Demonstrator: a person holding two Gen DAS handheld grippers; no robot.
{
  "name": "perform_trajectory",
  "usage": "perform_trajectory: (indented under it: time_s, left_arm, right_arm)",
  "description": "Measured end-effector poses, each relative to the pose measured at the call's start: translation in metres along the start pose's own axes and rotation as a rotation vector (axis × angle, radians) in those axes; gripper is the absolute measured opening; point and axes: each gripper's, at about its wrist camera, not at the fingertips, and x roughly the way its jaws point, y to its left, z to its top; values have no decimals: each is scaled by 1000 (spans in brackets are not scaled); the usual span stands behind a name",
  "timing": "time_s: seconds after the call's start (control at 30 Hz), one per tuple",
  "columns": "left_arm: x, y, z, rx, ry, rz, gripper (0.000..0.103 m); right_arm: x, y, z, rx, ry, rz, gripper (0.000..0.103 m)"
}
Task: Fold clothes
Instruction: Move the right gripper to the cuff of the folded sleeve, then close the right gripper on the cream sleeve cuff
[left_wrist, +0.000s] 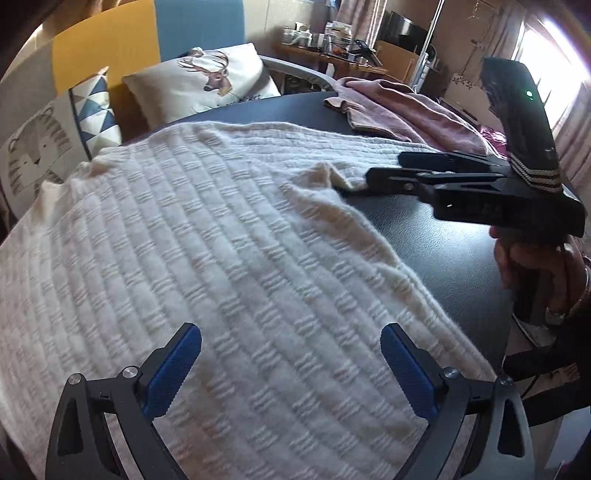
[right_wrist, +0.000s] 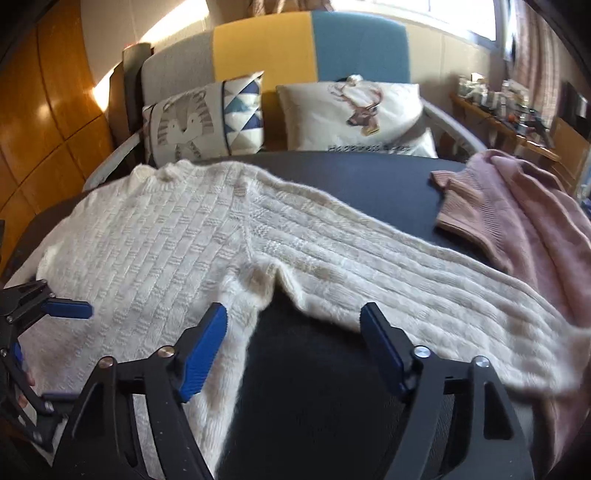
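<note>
Both grippers' fingers apart, empty, over the cream knit sweater (right_wrist: 155, 236); a shallow pinch could drag its sleeve (right_wrist: 406, 280) crooked.

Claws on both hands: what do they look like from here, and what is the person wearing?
Both look alike: the left claw and right claw have black angular frames, silver pivot bolts and blue ribbed pads. From the left view, the right unit's black body shows a green light, striped tape bands and a thin black cable below. The right hand wears a bracelet and a dark sleeve.
</note>
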Motion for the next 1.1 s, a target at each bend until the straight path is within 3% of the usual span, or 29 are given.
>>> perform_trajectory:
  time_s: [0.1, 0.13, 0.27, 0.63, 0.73, 0.9, 1.1]
  left_arm:
    - [10, -6, 16, 10, -10, -35, 100]
    - [13, -7, 19, 10, -11, -41, 100]
    - [26, -10, 26, 25, -2, -36, 100]
    - [35, -10, 2, 103, 1, 9, 100]
    - [33, -6, 8, 79, 24, -5, 100]
    - [26, -10, 35, 61, -13, -53, 100]
    - [34, -23, 50, 93, -5, -68, 100]
  right_arm:
    - [19, 5, 8, -51, 43, 47, 37]
    - [24, 6, 10, -62, 53, 59, 34]
    - [41, 5, 16, -83, 79, 87, 31]
    - [53, -27, 15, -18, 103, 30, 28]
    - [43, -26, 16, 18, 92, 53, 28]
    - [42, -35, 8, 74, 91, 52, 28]
    - [-11, -70, -13, 241, -20, 56, 29]
